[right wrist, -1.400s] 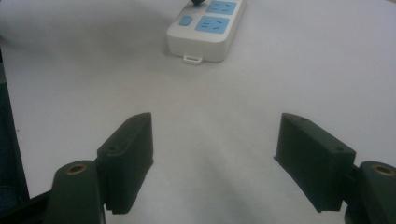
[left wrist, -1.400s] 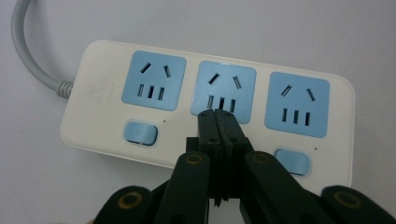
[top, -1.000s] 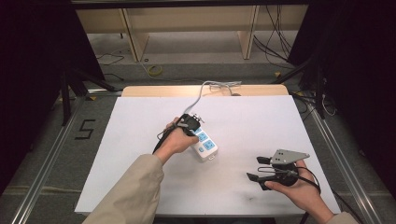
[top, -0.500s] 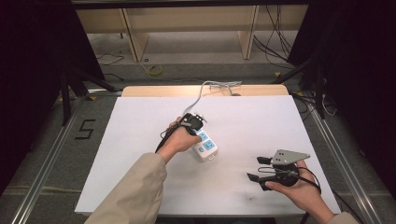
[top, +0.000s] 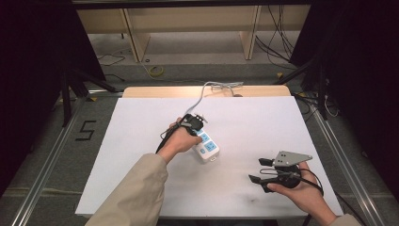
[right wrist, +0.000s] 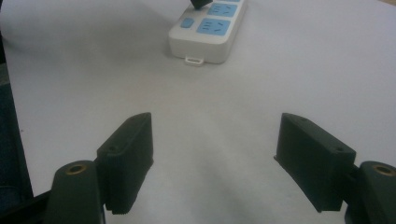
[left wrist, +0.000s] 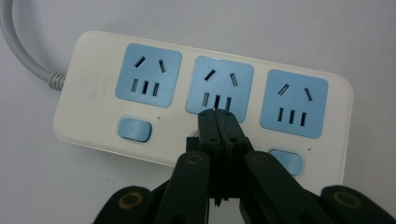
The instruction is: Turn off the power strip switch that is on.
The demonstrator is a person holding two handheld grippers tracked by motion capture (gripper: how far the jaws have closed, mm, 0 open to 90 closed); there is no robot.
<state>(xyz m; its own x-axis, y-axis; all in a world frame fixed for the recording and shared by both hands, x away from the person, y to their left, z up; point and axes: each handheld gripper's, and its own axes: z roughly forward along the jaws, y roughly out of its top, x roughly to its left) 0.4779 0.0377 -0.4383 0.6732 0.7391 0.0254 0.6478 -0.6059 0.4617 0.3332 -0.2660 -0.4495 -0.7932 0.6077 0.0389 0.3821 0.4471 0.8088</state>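
A white power strip (top: 208, 149) with three blue sockets and blue switches lies flat near the table's middle. My left gripper (top: 195, 128) is shut and points down at it. In the left gripper view its closed tips (left wrist: 217, 115) rest over the spot of the middle switch, just below the middle socket (left wrist: 219, 86). The left switch (left wrist: 134, 129) shows fully and the right switch (left wrist: 286, 160) partly. My right gripper (top: 257, 170) is held open near the front right, holding nothing. It faces the strip's end (right wrist: 205, 33), with bare table between its pads (right wrist: 130, 154).
The strip's grey cable (top: 203, 94) runs to the far table edge and over it; it leaves the strip's left end (left wrist: 21, 53) in the left gripper view. White sheet (top: 263, 122) covers the table. Floor cables and shelf legs lie beyond.
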